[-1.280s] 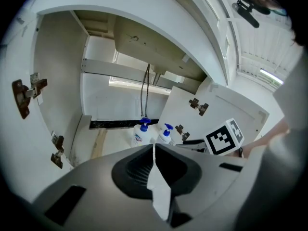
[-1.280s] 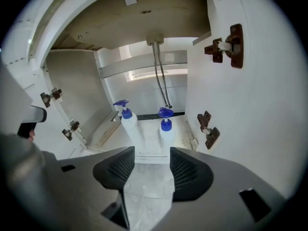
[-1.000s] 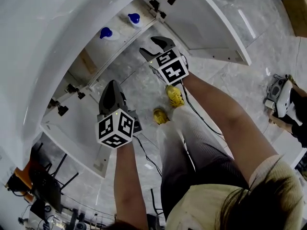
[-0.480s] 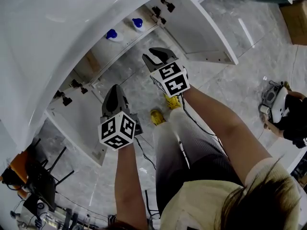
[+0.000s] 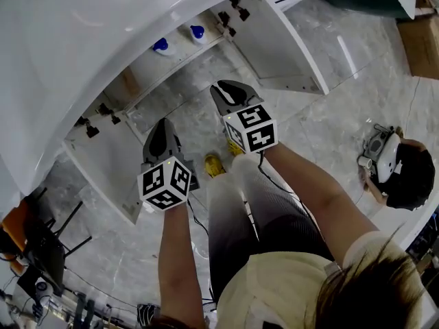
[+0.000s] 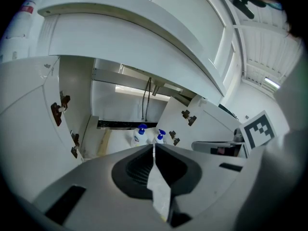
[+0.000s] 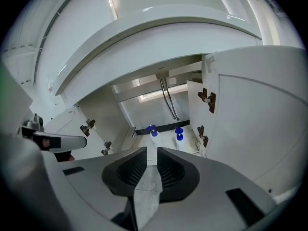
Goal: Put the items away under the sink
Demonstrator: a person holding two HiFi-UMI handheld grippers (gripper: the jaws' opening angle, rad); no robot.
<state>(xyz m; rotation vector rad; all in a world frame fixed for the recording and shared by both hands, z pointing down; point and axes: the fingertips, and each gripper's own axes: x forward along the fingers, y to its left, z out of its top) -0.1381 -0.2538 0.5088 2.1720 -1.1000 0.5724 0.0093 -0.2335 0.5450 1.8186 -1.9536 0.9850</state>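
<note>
Two white bottles with blue caps stand side by side inside the open cabinet under the sink, one (image 5: pixel 161 45) left of the other (image 5: pixel 197 31). The left gripper view shows both bottles (image 6: pixel 140 134) (image 6: pixel 159 136) beyond the jaws, and so does the right gripper view (image 7: pixel 153 131) (image 7: pixel 179 134). My left gripper (image 5: pixel 159 127) hangs over the floor in front of the cabinet, shut and empty. My right gripper (image 5: pixel 228 90) is a little nearer the cabinet, its jaws drawn together to a thin slit with nothing between them.
Both cabinet doors stand wide open, the left door (image 5: pixel 103 160) and the right door (image 5: pixel 278 36). Drain pipes (image 7: pixel 167 97) hang at the cabinet's back. My legs and yellow shoes (image 5: pixel 212 163) are below the grippers. Another person (image 5: pixel 398 173) crouches at the right, and a cardboard box (image 5: pixel 422 43) sits at the upper right.
Both grippers have drawn back a little from the cabinet. The right gripper's jaws, apart a second ago, have come together.
</note>
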